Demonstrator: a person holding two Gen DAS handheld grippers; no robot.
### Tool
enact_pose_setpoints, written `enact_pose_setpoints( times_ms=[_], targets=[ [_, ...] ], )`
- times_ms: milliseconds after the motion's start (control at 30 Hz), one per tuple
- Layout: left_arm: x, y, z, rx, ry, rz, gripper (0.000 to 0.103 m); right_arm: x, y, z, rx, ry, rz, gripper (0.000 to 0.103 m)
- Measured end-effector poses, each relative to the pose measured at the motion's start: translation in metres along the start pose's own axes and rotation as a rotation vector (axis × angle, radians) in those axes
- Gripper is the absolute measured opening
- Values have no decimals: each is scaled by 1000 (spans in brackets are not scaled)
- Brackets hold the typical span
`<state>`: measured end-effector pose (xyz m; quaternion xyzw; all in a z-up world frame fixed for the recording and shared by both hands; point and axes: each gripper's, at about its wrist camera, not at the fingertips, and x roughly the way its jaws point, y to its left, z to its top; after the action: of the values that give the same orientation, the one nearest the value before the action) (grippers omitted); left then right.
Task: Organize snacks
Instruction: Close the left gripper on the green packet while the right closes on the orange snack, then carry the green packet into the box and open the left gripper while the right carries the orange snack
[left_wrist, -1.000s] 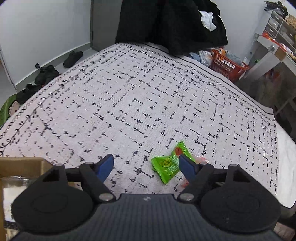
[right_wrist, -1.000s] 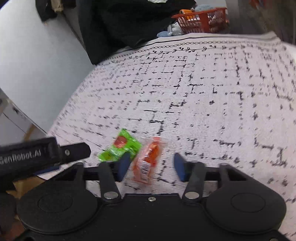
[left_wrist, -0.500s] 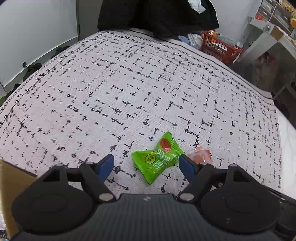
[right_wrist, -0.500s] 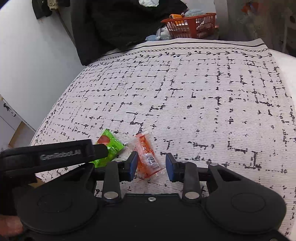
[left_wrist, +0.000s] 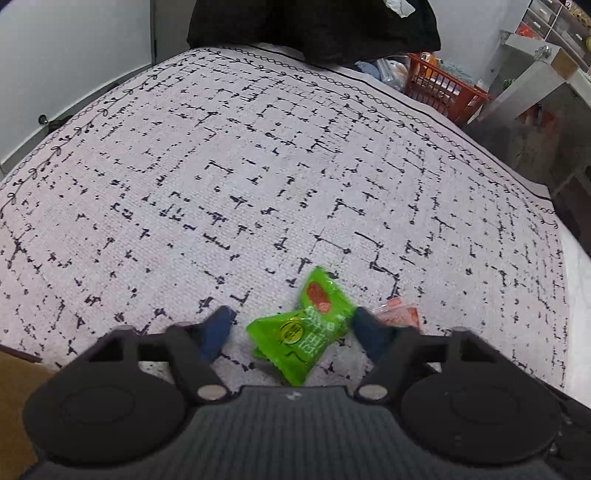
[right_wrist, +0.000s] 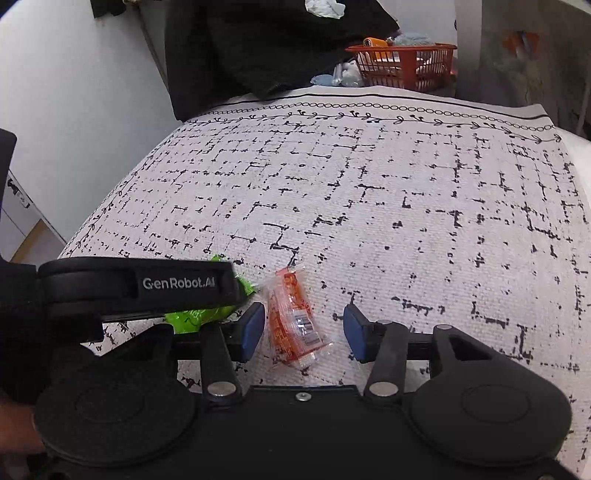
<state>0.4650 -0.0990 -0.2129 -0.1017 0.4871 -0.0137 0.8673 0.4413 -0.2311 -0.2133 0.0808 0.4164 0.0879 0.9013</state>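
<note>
A green snack packet (left_wrist: 303, 328) lies on the white, black-flecked cloth (left_wrist: 258, 184), between the fingers of my left gripper (left_wrist: 291, 328). Its jaws are closing: the right pad is at the packet's edge, while the left pad stands clear of it. An orange snack packet (right_wrist: 291, 325) lies beside it, between the fingers of my right gripper (right_wrist: 303, 332), whose jaws are opening with a gap on the right side. The left wrist view shows the orange packet (left_wrist: 400, 315) just behind the right finger. In the right wrist view, the left gripper's black body (right_wrist: 140, 284) covers most of the green packet (right_wrist: 192, 317).
An orange plastic basket (left_wrist: 443, 92) sits past the cloth's far right edge, and dark clothing (left_wrist: 314, 26) hangs behind the far edge. A brown cardboard box (left_wrist: 14, 387) is at the near left. White furniture (left_wrist: 535, 74) stands to the right.
My left gripper came down over the green packet and its jaws narrowed around it. The right jaws first narrowed on the orange packet, then spread wider again.
</note>
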Motion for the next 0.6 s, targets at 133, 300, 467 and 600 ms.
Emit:
enact_pose_setpoints(
  times_ms=[133,300,467,600],
  targets=[
    [-4,4,0,-29,1,-18,33,4,3,-1,-23,-10,-4,48],
    [-15,6,-3,-28,-2,-17,29,3,7,-2,-43,7,28,27],
    [-33,9,-6,-39,-18,-12,29,-4,6,-3,-15,13,66,25],
    [-55,12,-6,-50,-38,-16,29,-14,8,-2,1,-8,83,25]
  ],
)
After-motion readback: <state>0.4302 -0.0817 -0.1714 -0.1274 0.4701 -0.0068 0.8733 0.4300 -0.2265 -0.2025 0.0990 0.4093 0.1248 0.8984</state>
